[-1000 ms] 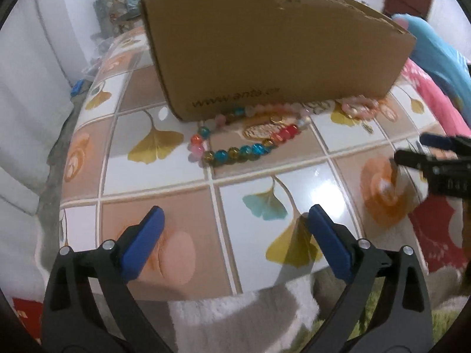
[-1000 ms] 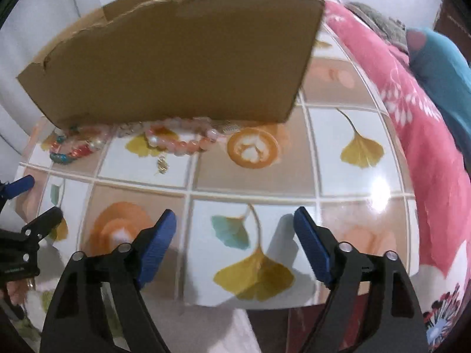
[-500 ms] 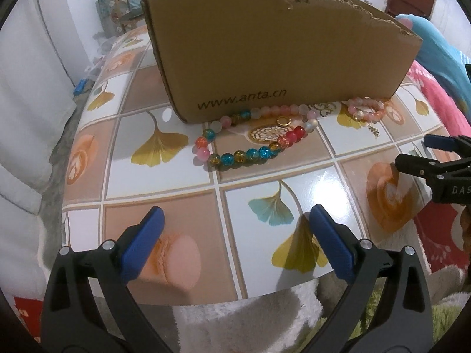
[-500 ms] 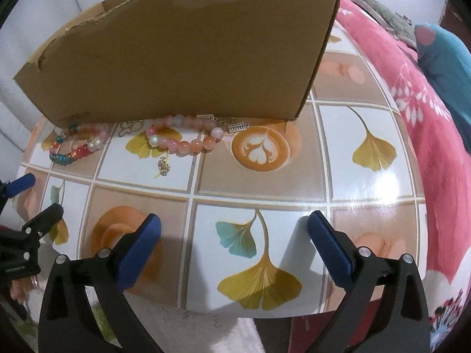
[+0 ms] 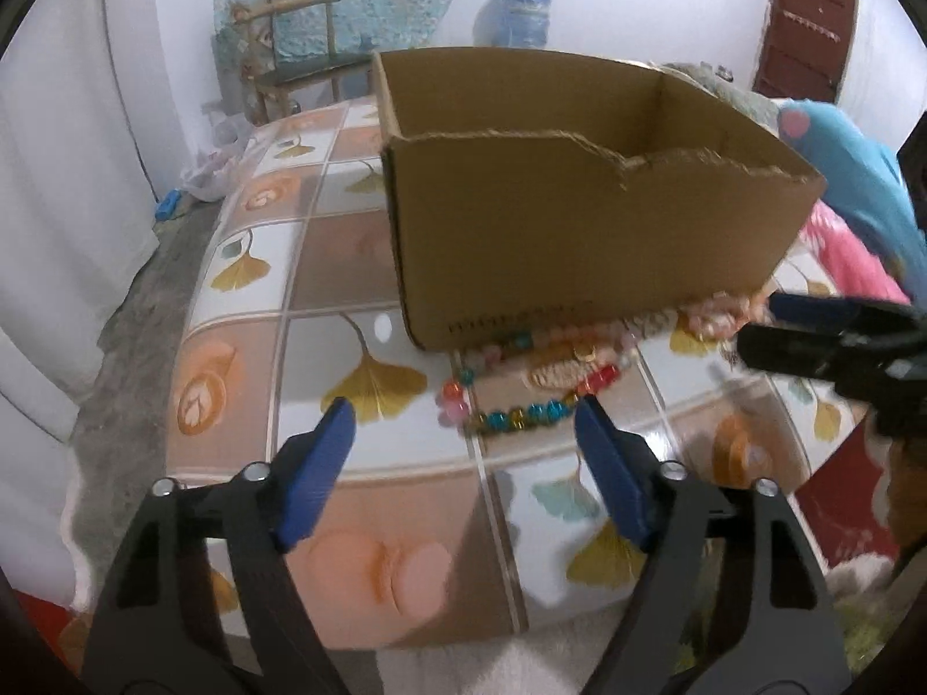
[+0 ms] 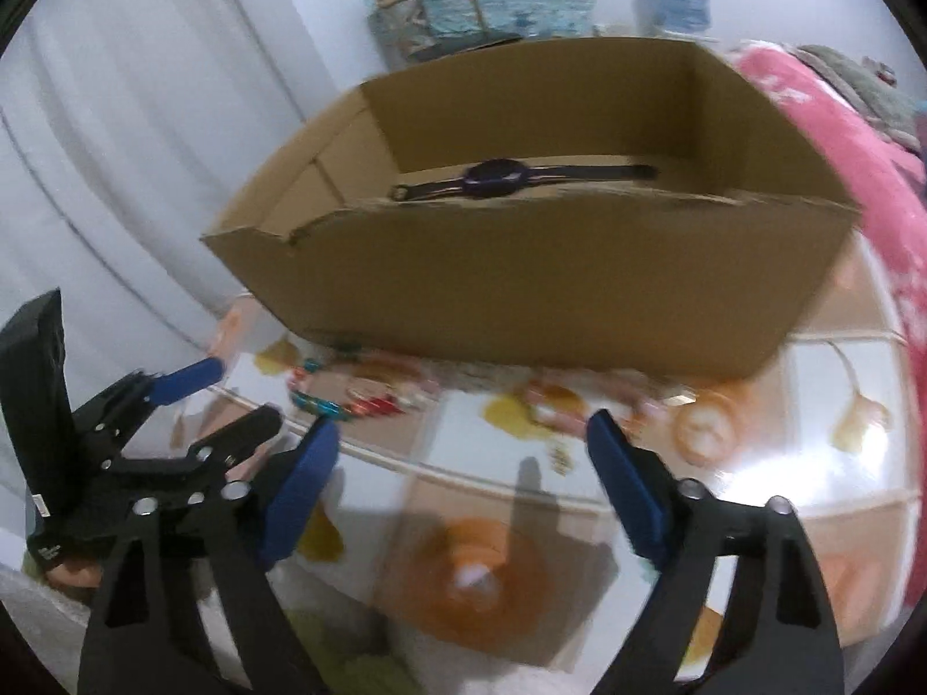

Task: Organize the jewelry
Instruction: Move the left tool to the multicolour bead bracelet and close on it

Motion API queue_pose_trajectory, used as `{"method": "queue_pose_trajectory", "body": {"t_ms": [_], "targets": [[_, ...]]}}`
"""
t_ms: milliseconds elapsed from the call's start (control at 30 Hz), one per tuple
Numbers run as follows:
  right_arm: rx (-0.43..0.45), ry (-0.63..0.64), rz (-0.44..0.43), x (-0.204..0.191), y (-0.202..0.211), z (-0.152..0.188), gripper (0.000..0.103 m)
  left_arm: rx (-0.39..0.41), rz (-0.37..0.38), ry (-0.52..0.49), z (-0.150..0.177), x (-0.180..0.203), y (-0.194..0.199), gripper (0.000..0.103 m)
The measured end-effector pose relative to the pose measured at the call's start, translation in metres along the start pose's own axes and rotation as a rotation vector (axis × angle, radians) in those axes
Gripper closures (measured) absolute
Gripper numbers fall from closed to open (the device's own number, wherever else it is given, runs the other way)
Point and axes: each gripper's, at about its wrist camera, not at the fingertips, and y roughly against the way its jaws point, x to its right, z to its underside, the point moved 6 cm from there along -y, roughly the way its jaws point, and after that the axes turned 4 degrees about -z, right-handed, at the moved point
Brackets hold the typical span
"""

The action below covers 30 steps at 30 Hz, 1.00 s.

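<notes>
The left gripper (image 5: 463,434) hangs over the near edge of the tiled table (image 5: 243,347), blue pads apart with nothing between them; its jaws have just been narrowing. The right gripper (image 6: 463,452) is likewise unclenched and empty, its jaws also just narrowing, and in the left view it juts in at 3 o'clock.

Past the left pads, at 12 o'clock, a multicoloured bead bracelet (image 5: 510,399) lies on the table, touching or just beside the foot of the box (image 5: 579,243). A pink bead bracelet (image 5: 724,307) lies along the same wall toward 2 o'clock, close under the right gripper's tips. In the blurred right view both bracelets are only smears of colour.

The box stands open-topped between the grippers and the far half of the table, its torn near wall hiding most of its floor. A dark watch (image 6: 498,176) lies flat inside.

Beyond, a chair (image 5: 301,58) at 11 o'clock, a water jug (image 5: 521,11) at 12, pink bedding (image 6: 840,145) at 2.
</notes>
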Motion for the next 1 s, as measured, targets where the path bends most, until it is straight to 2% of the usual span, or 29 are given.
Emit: {"method": "queue_pose_trajectory", "body": {"t_ms": [100,167,233,400,600,1000], "targets": [[-0.019,-0.007,0.006,-0.005,-0.015,-0.002,0.040,-0.011,0.026,0.005,-0.004,0.002,-0.006,0.048],[-0.042,-0.018,0.021,-0.003,-0.025,-0.003,0.045,-0.028,0.033,0.004,-0.007,0.002,-0.014,0.055],[-0.053,-0.024,0.032,-0.003,-0.030,0.000,0.055,-0.047,0.034,0.003,-0.006,-0.002,-0.021,0.063],[-0.074,-0.027,0.055,-0.006,-0.040,0.003,0.065,-0.088,0.055,0.024,-0.005,-0.007,-0.033,0.076],[-0.087,-0.015,0.064,-0.009,-0.045,0.003,0.077,-0.113,0.070,0.025,-0.006,-0.010,-0.042,0.080],[-0.115,0.010,0.063,-0.019,-0.057,0.000,0.087,-0.112,0.045,-0.001,-0.008,-0.011,-0.048,0.080]]}}
